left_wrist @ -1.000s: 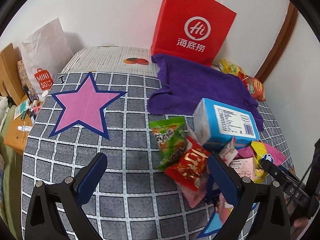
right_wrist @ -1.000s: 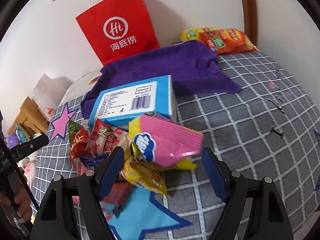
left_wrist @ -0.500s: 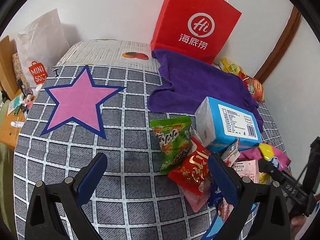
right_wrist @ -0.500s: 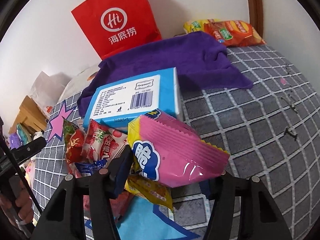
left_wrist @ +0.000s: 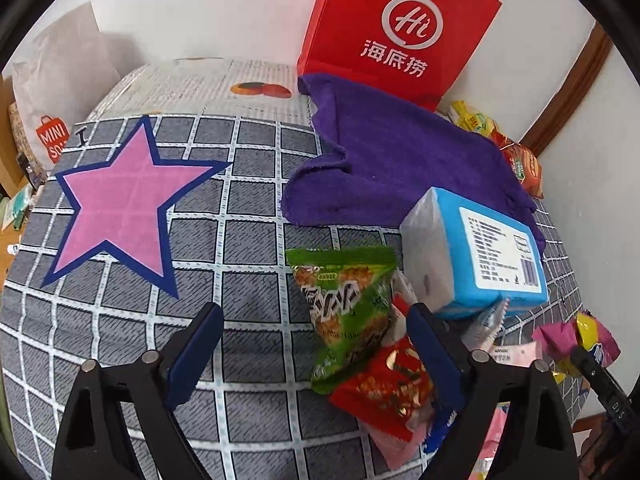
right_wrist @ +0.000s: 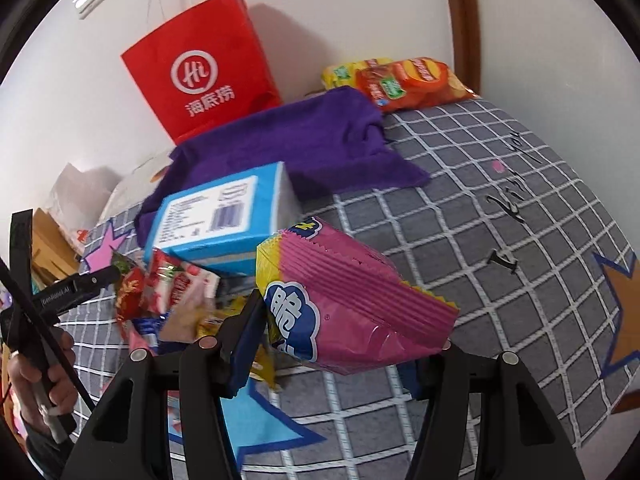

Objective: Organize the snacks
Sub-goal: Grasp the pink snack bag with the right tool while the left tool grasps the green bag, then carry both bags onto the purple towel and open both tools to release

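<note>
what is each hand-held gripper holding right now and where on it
The right hand-held gripper clamps the pink snack bag across its lower end. The left hand-held gripper holds nothing; its jaws are closing around the green snack packet.

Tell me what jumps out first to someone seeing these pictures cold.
The pink snack packet, gripped in the right gripper above the grey checked bedspread. Behind it a red paper bag stands against the wall, with a purple towel at its foot. In the left view, a big pink star marks the bedspread.
</note>
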